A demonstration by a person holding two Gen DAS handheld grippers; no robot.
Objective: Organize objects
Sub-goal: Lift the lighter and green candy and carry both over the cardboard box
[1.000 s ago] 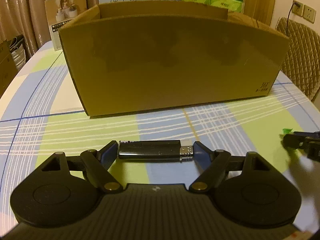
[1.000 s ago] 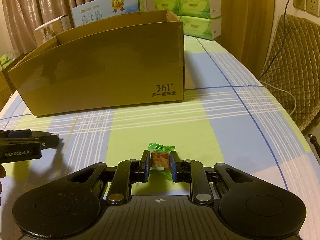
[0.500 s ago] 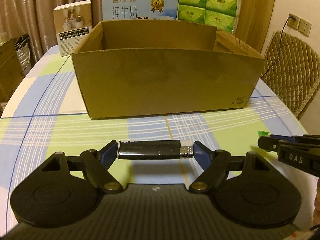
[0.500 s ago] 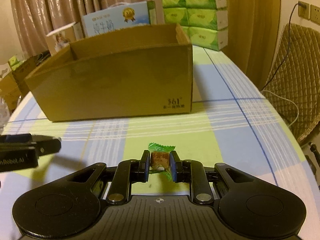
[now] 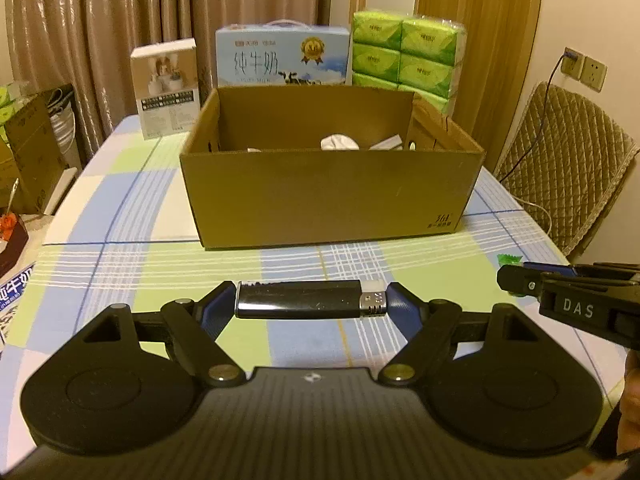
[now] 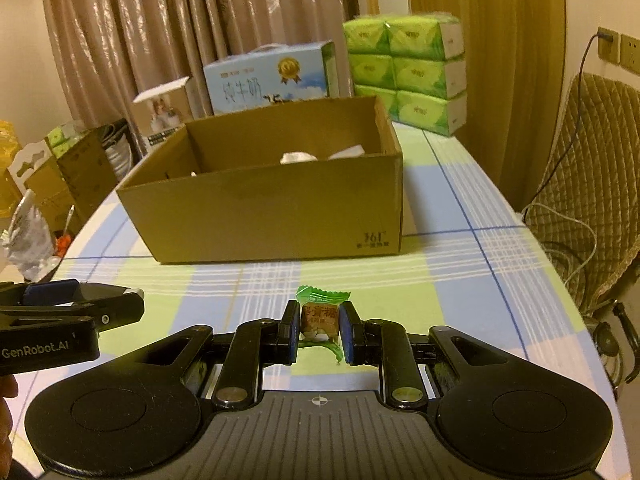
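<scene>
Above table (image 5: 120, 216): left gripper (image 5: 311, 305) clamps lighter (image 5: 304, 300) endwise; right gripper (image 6: 319, 330) pinches candy (image 6: 320, 318); box (image 5: 332, 196) contents unclear.

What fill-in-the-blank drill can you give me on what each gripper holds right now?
1. The left gripper is shut on a black ____, held end to end.
2. The right gripper is shut on a wrapped ____ with green ends.
3. The cardboard box stands with its top ____.
4. Behind the box, the green tissue packs stand next to a ____ milk carton.

Missing words: lighter; candy; open; blue
</scene>
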